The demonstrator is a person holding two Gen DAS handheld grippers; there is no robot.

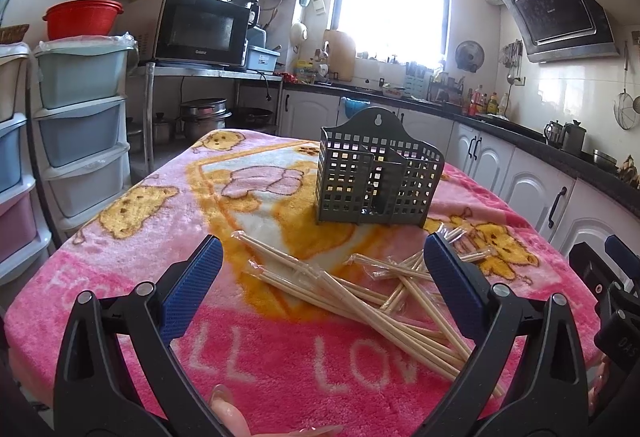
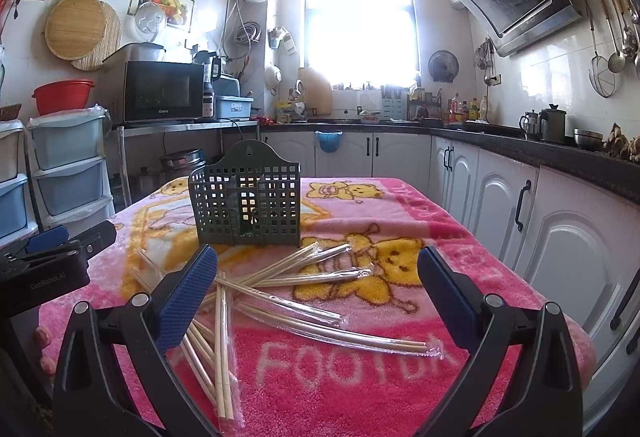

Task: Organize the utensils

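Several pairs of wooden chopsticks in clear wrappers (image 1: 352, 289) lie scattered on a pink blanket-covered table (image 1: 120, 269); they also show in the right wrist view (image 2: 280, 289). A dark green perforated utensil holder (image 1: 378, 179) stands upright behind them, also seen in the right wrist view (image 2: 246, 205). My left gripper (image 1: 322, 265) is open and empty, held above the near end of the pile. My right gripper (image 2: 318, 277) is open and empty, held above the pile from the right side.
The right gripper's body shows at the right edge of the left wrist view (image 1: 608, 289); the left gripper's body shows at the left of the right wrist view (image 2: 52, 257). Plastic drawers (image 1: 84, 125) stand left. White cabinets (image 2: 560, 237) and a countertop run along the right.
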